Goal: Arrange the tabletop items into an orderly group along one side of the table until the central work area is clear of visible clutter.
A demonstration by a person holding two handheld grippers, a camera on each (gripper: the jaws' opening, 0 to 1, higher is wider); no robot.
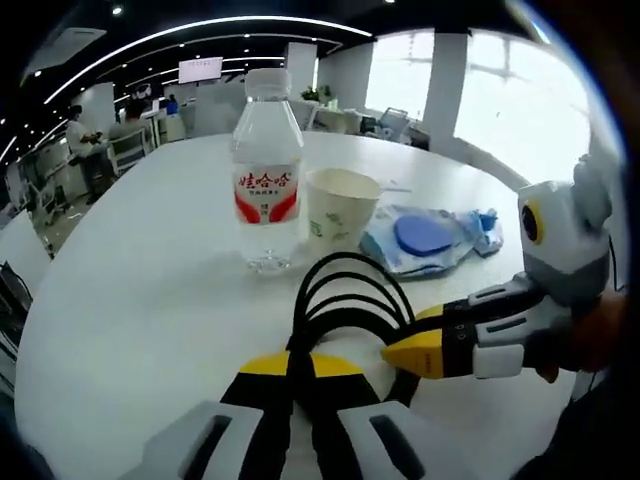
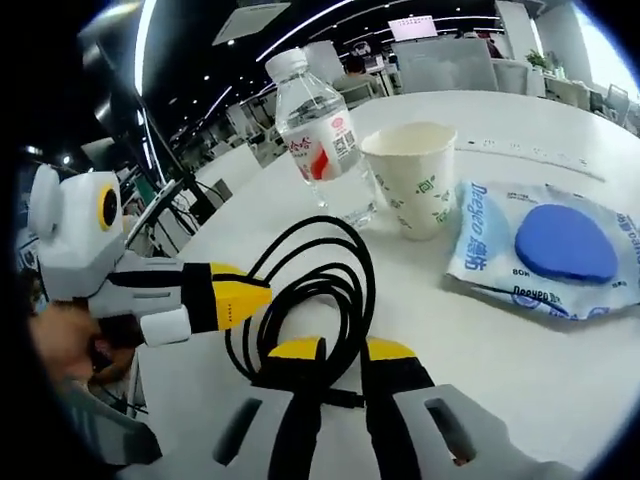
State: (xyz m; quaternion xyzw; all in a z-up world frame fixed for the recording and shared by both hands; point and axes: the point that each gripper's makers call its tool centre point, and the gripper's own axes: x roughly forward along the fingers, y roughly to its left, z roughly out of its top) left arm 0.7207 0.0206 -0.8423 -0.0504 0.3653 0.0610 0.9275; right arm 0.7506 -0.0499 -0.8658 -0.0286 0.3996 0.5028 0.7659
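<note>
While both tools meet over the coiled black cable [image 1: 345, 300], I see my left hand-held gripper [image 1: 290, 372] rising from 6 o'clock of the left gripper view, its yellow-tipped jaws drawn together on the cable's strands. In that view my right hand-held gripper [image 1: 398, 352] comes in from 3 o'clock, its yellow tip just beside the coil; from this side I cannot tell how its jaws stand.

From the right gripper view, the right hand-held gripper [image 2: 343, 352] comes up from 6 o'clock with its jaws close together on the cable [image 2: 310, 290], strands running between them. The left hand-held gripper [image 2: 262, 292] reaches in from 9 o'clock, its tip touching the loop.

Beyond the coil on the white table [image 1: 140, 300], toward 12 o'clock in the left gripper view, a clear water bottle [image 1: 266, 180] with a red label stands upright, and a paper cup [image 1: 340, 208] stands just beside it at its 3 o'clock. Near the cup, toward 2 o'clock, lies a flat plastic packet [image 1: 425, 238] with a blue disc showing inside. Office desks and people fill the far background.
</note>
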